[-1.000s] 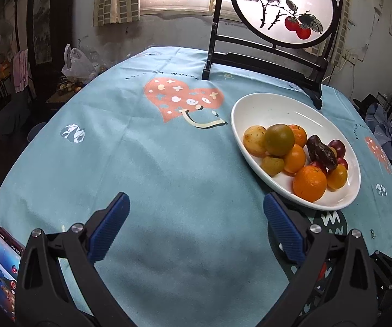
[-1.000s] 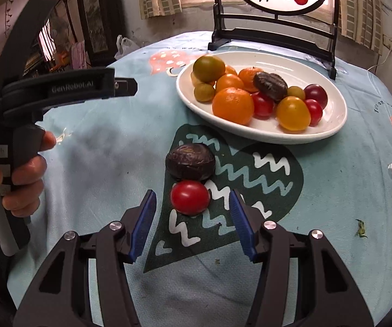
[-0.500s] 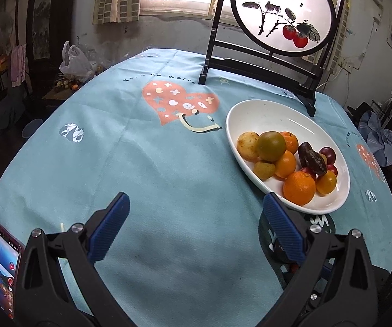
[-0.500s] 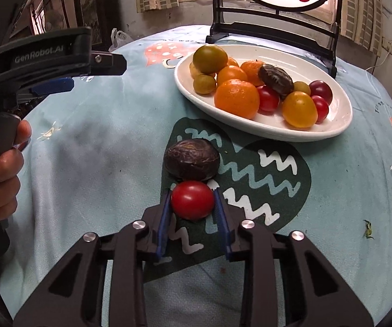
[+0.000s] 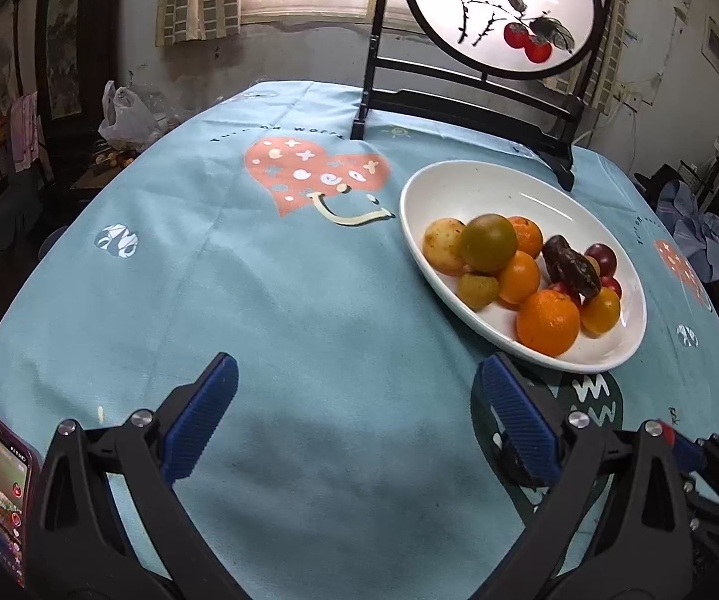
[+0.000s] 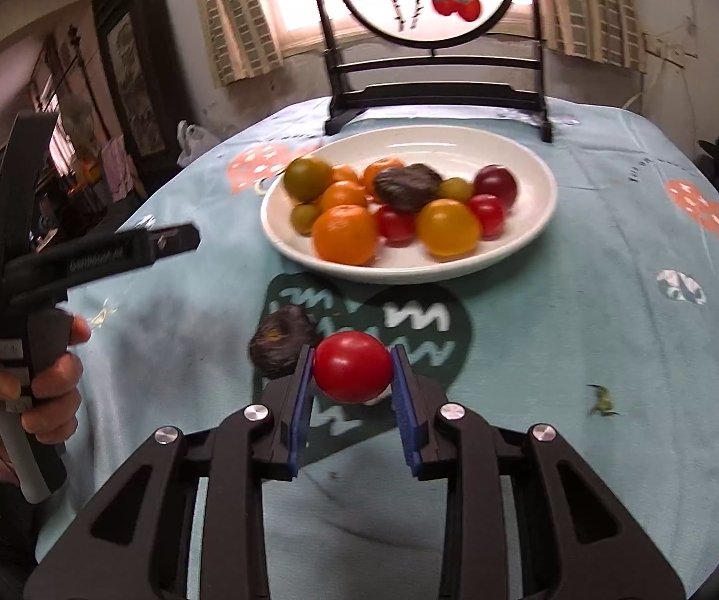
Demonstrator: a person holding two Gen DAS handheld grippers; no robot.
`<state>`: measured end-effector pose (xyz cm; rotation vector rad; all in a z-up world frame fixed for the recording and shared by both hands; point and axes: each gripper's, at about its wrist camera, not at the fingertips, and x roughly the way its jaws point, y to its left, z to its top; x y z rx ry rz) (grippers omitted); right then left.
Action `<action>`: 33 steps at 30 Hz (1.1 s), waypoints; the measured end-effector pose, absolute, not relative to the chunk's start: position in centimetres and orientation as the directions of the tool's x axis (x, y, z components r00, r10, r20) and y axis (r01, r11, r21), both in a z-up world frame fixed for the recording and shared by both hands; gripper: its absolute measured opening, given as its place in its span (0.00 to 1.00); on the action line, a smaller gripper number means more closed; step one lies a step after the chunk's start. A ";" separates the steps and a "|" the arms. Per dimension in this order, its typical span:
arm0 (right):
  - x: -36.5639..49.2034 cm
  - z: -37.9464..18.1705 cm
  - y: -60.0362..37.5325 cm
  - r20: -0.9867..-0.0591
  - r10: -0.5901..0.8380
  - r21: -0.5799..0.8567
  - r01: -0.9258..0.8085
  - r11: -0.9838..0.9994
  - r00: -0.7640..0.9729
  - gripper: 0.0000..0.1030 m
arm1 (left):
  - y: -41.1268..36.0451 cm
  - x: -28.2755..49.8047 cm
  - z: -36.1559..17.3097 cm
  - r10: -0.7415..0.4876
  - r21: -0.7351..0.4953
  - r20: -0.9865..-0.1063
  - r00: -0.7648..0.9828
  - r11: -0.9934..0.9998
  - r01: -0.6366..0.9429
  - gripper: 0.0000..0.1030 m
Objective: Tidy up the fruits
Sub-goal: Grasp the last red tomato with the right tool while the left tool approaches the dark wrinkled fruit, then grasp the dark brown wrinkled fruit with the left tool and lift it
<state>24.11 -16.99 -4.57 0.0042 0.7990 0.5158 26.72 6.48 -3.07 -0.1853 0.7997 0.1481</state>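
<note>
Tomato pinched between the right fingers, with a soft skin and a crowded bowl ahead

Tomato (image 6: 353, 366), round and red, sits squeezed between the two blue pads of the right gripper (image 6: 354, 380), which are closed onto its sides; it appears to be lifted just clear of the desk (image 6: 584, 340), though the blur makes that hard to confirm. Just off the outer face of the left-hand finger lies a dark wrinkled fruit (image 6: 281, 345), still on the cloth. Well ahead of the fingertips stands the white bowl (image 6: 534, 230), already heaped with oranges, small tomatoes and another dark fruit.

The left gripper (image 5: 354, 420) hangs over bare cloth with its fingers spread wide and nothing between them; a phone (image 5: 1, 490) lies just outside its left-hand finger.

Risks, as I judge them:
- The tomato is smooth and held only across its middle, so a quick swing toward the bowl could let it roll out of the pads and drop.
- Squeezing harder to prevent that could split the skin.
- The dark fruit sits so near the finger that a sideways drift could knock it rolling across the desk.
- The near side of the bowl is packed, so releasing on top of the pile could send the tomato, or a neighbour, over the low rim. The bare far side looks safer.
</note>
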 end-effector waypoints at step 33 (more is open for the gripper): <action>23.5 -3.7 -19.1 -0.654 0.476 0.267 -0.409 0.872 0.588 0.29 | -4.6 26.8 -7.7 -0.118 0.010 -0.793 0.597 0.978 0.207 0.58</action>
